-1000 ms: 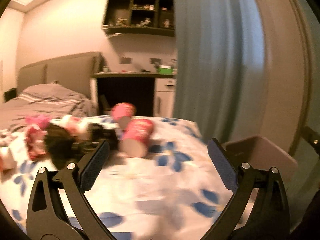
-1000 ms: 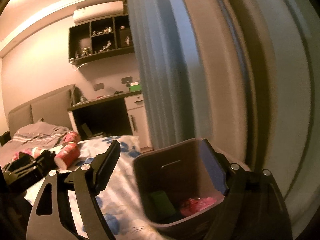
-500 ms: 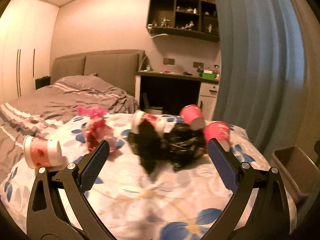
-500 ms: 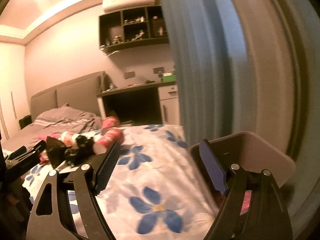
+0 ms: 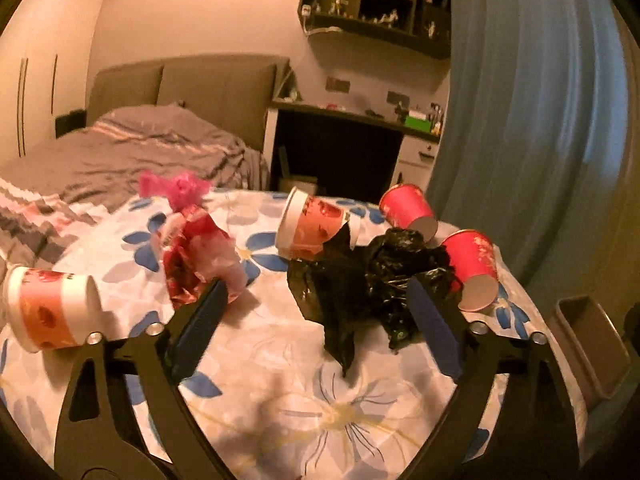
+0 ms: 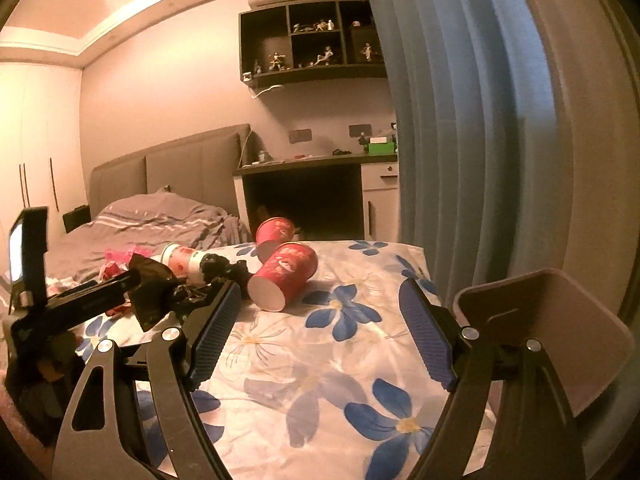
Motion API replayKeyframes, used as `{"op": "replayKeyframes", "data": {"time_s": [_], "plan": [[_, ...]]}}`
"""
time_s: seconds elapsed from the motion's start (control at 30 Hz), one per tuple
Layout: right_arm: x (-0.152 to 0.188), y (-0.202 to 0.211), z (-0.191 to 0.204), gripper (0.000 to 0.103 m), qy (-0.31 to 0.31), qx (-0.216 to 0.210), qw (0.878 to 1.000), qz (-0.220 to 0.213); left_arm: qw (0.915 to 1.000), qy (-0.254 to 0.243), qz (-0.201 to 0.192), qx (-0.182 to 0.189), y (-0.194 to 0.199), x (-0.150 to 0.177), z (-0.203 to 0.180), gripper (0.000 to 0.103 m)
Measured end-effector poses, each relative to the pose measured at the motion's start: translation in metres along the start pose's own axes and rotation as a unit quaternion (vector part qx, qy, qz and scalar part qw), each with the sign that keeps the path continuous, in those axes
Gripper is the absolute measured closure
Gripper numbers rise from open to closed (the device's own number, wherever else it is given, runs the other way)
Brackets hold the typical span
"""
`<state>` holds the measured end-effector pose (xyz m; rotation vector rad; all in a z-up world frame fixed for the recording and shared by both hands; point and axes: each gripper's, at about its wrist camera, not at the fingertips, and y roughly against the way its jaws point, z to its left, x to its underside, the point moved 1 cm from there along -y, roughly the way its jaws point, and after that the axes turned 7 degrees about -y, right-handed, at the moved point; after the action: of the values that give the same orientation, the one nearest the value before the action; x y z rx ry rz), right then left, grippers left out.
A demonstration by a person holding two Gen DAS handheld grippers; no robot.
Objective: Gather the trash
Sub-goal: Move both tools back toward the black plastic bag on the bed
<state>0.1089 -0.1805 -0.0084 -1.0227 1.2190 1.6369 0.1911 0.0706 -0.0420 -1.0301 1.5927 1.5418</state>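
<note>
Lying crumpled on the floral bedspread (image 5: 280, 364): black plastic bag (image 5: 368, 280), directly ahead of left gripper (image 5: 316, 316), jaws wide, just narrowing, empty. Right gripper (image 6: 320, 328) farther, wide, empty.

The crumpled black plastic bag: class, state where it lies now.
In the left wrist view, the black plastic bag lies mid-right on the floral cloth, between a white-rimmed cup and two red cups.

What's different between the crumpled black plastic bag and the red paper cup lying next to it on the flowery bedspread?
The crumpled black plastic bag is shapeless and glossy; the red paper cup is a smooth, rigid cone. The bag sprawls wider than the cup, which lies on its side. Both rest on the flowery bedspread, touching.
</note>
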Motion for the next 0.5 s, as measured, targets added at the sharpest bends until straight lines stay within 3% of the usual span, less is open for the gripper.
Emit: {"op": "replayKeyframes", "data": {"time_s": [0.17, 0.33, 0.4, 0.5], "plan": [[0.000, -0.011, 0.006, 0.024, 0.002, -0.002, 1.000, 0.008, 0.9989, -0.006, 0.039, 0.026, -0.023, -0.003, -0.002, 0.051], [0.001, -0.018, 0.008, 0.024, 0.004, -0.004, 1.000, 0.014, 0.9963, -0.004, 0.059, 0.062, -0.032, 0.001, -0.001, 0.094], [0.002, -0.020, 0.009, 0.024, 0.005, -0.003, 1.000, 0.015, 0.9962, 0.000, 0.054, 0.069, -0.029, 0.002, 0.000, 0.102], [0.002, -0.024, 0.011, 0.024, 0.004, -0.004, 1.000, 0.019, 0.9967, 0.000, 0.034, 0.073, -0.015, 0.004, 0.001, 0.103]]}}
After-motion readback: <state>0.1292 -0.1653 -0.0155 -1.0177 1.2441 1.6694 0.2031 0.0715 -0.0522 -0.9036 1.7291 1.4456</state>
